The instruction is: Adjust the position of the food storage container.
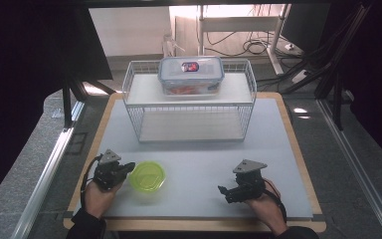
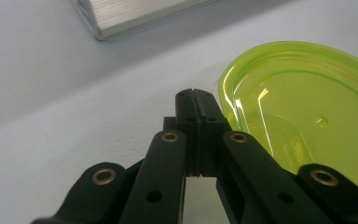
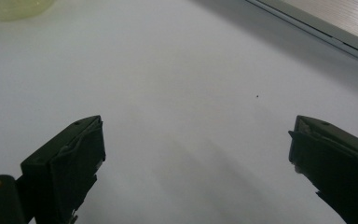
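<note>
High view is showing the left gripper sitting in the lower left of the frame, its jaws clenched together with nothing between them, tips just beside the translucent lime-green plastic lid lying flat on the pale grey table mat. In the left gripper view the lid is lying at the right. The right gripper, lower right, is resting released, jaws wide apart over bare mat.

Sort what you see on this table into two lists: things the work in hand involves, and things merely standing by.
In the work:
- round translucent green plastic lid
- left gripper, shut beside it

Standing by:
- white wire basket shelf
- clear plastic box with blue-rimmed lid, on the shelf
- right gripper, open
</note>
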Tool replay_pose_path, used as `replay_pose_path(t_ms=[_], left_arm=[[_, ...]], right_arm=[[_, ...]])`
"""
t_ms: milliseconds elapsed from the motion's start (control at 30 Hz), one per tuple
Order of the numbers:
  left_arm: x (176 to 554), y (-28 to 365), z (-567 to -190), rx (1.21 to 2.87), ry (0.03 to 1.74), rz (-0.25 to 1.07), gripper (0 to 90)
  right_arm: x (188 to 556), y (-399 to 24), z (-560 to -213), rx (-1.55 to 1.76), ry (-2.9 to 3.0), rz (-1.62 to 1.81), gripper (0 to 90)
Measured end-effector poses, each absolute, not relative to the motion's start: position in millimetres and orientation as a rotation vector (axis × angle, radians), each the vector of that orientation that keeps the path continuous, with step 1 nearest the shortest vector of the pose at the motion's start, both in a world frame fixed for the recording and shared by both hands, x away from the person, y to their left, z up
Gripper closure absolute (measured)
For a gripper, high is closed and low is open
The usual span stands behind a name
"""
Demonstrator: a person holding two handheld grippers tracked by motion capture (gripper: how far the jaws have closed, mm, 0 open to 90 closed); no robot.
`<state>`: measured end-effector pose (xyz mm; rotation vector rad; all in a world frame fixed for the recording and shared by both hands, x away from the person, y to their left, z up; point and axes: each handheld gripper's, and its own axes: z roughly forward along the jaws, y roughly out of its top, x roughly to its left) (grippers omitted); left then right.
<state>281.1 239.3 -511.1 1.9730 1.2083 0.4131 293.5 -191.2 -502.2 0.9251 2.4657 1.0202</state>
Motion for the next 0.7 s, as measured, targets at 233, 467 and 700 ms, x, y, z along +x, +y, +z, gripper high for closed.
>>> replay_pose_path(t_ms=[233, 467, 700], left_arm=[[279, 255, -514, 1.955, 1.230, 0.394, 89.5], [274, 256, -528, 2.028, 1.214, 0.273, 89.5], [269, 241, -533, 2.122, 1.173, 0.217, 89.6]], right_arm=[[293, -192, -501, 0.931, 2.457, 1.026, 3.5], [294, -192, -501, 0.933, 2.451, 1.024, 3.5], [293, -192, -501, 0.934, 2.448, 1.024, 3.5]])
